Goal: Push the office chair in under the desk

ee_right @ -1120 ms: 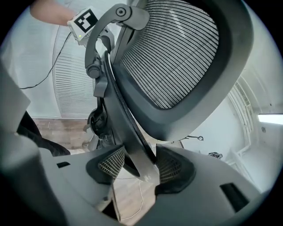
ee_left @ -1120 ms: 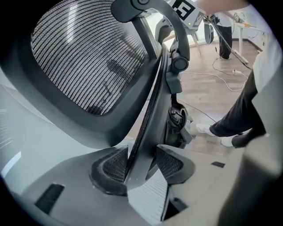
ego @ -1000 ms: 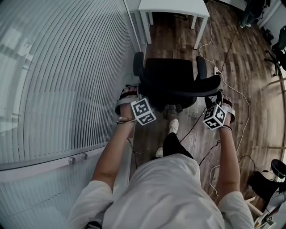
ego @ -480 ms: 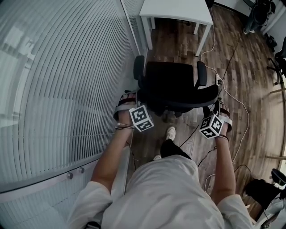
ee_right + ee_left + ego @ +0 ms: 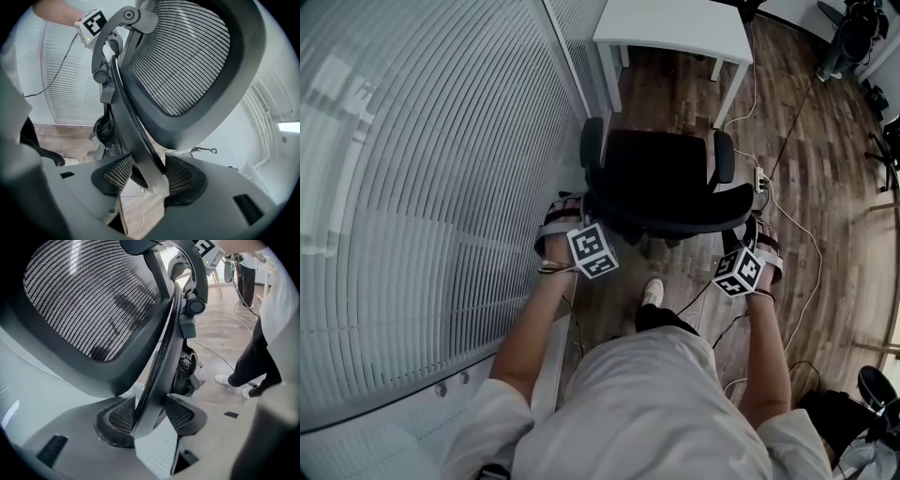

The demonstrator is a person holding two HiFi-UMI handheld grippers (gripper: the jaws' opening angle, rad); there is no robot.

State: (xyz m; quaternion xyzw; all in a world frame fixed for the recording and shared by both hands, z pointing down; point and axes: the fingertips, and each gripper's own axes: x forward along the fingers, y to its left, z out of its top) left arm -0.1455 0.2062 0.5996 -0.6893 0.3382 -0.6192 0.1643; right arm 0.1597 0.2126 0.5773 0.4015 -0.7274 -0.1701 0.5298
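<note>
In the head view a black office chair (image 5: pixel 661 178) stands on the wooden floor, its seat facing a white desk (image 5: pixel 675 23) a short way ahead. My left gripper (image 5: pixel 584 208) holds the left edge of the mesh backrest (image 5: pixel 93 310). My right gripper (image 5: pixel 752 227) holds the right edge of the backrest (image 5: pixel 187 61). In the left gripper view the backrest's frame runs down between the left gripper's (image 5: pixel 150 414) pads, which press on it. The right gripper view shows the same grip by the right gripper (image 5: pixel 149 176).
A glass wall with white blinds (image 5: pixel 422 187) runs close along the chair's left side. White cables (image 5: pixel 787 187) and a power strip (image 5: pixel 759 178) lie on the floor to the right. The person's white shoe (image 5: pixel 652 292) is just behind the chair base. Dark equipment (image 5: pixel 853 37) stands at the far right.
The person has stepped forward with both grippers on the backrest. The chair has rolled toward the desk, which now lies nearer in view.
</note>
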